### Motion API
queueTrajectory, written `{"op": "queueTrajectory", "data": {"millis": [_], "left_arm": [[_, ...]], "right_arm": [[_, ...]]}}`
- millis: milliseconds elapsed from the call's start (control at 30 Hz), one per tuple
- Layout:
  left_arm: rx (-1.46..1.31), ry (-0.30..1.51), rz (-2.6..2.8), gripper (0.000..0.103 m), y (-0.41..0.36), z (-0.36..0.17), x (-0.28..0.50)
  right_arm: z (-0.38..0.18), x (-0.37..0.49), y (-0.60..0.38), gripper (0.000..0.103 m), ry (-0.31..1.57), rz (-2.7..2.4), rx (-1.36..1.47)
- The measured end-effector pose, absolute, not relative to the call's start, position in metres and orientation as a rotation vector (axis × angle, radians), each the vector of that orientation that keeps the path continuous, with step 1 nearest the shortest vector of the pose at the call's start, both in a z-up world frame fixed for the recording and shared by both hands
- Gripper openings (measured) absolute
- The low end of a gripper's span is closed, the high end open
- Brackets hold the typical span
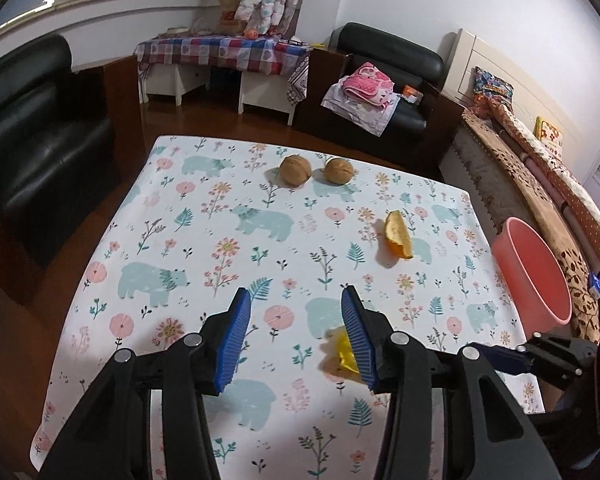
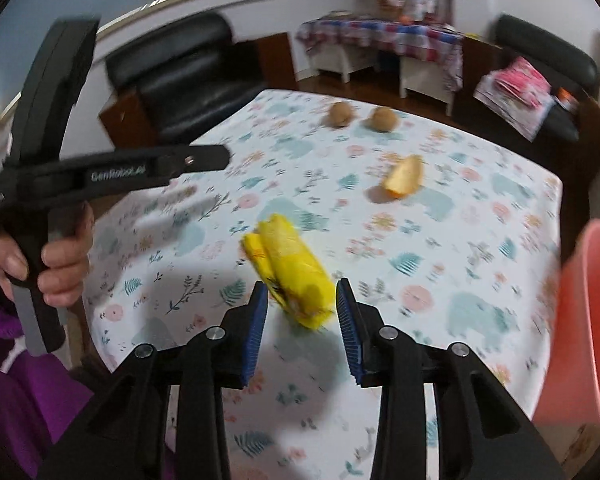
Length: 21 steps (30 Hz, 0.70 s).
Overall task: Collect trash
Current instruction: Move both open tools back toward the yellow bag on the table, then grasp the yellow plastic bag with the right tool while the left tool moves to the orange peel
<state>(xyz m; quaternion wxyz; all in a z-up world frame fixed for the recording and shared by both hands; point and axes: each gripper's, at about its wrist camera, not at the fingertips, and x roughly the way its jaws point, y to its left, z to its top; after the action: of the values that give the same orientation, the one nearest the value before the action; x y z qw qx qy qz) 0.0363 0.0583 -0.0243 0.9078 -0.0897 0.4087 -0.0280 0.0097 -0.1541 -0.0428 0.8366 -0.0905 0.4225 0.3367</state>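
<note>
A crumpled yellow wrapper [image 2: 288, 268] lies on the floral tablecloth [image 2: 460, 240], just ahead of my right gripper [image 2: 302, 285]. Its blue pads stand apart on either side of the wrapper's near end without pressing it, so it is open. My left gripper [image 1: 296, 294] is open over the cloth with nothing between its fingers. The same wrapper [image 1: 340, 354] peeks out from behind its right finger. An orange peel [image 1: 398, 236] lies further back on the right. A pink bin [image 1: 536, 276] stands at the table's right edge.
Two walnuts [image 1: 295, 171] [image 1: 339, 171] sit side by side near the far edge. A hand [image 2: 60, 264] with a purple sleeve grips the left tool's handle. Black armchairs stand at left and behind, and a bed runs along the right.
</note>
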Motion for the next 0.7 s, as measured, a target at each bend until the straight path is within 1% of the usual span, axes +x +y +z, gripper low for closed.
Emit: {"op": "queueTrajectory", "data": {"millis": [233,433,567,700], "left_arm": [[-0.229,0.853,-0.053,0.047,0.075,-0.031,0.039],[-0.255,0.860,-0.054,0.047,0.083,-0.035,0.042],[-0.255,0.863,-0.059,0.047,0.083,-0.037,0.044],[-0.253,0.868,-0.067,0.047,0.081,-0.039,0.048]], "right_arm": [[-0.057,0.011,-0.111,0.037,0.876,0.722,-0.392],[-0.072,0.018,-0.097,0.037,0.893,0.697,-0.474],[-0.075,0.026,-0.101,0.037,0.891,0.683,-0.438],[-0.074,0.037,-0.115,0.036,0.926,0.676,-0.344]]}}
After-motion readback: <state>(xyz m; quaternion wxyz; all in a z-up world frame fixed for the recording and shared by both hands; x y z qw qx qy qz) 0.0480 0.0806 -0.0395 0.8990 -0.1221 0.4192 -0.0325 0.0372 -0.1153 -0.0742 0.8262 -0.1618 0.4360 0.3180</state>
